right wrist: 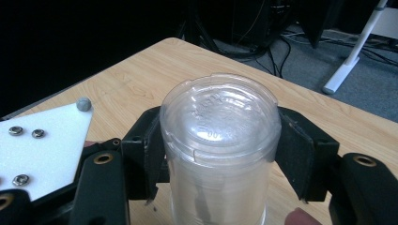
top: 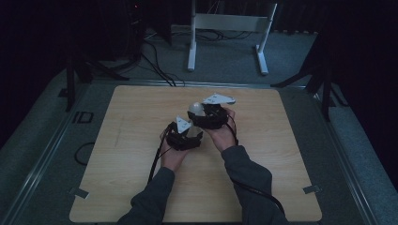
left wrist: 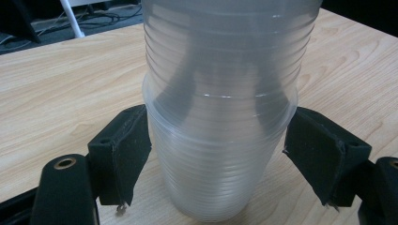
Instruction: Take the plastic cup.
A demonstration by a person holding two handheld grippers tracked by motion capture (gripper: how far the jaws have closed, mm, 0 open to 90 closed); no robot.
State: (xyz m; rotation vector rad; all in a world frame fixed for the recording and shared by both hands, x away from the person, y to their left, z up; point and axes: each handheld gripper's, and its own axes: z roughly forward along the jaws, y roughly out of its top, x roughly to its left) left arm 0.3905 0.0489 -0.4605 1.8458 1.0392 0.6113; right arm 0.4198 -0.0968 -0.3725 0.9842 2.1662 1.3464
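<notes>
Standing upside down on the pale wooden desk [top: 131,140], the stack of clear ribbed plastic cups [left wrist: 220,117] is cut off at the top in the left claw view, so its cup count stays unclear. The left claw [left wrist: 218,154] grips the stack's lower part, pads pressing its sides. The right claw [right wrist: 218,150] clasps the topmost cup just under its round embossed base.

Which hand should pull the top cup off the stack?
Probably the right. The right tool has its pads against the top of the upside-down stack of clear plastic cups, so it can lift the top cup. The left tool sits lower, its pads at the stack's wider rim, well placed to steady the rest.
</notes>
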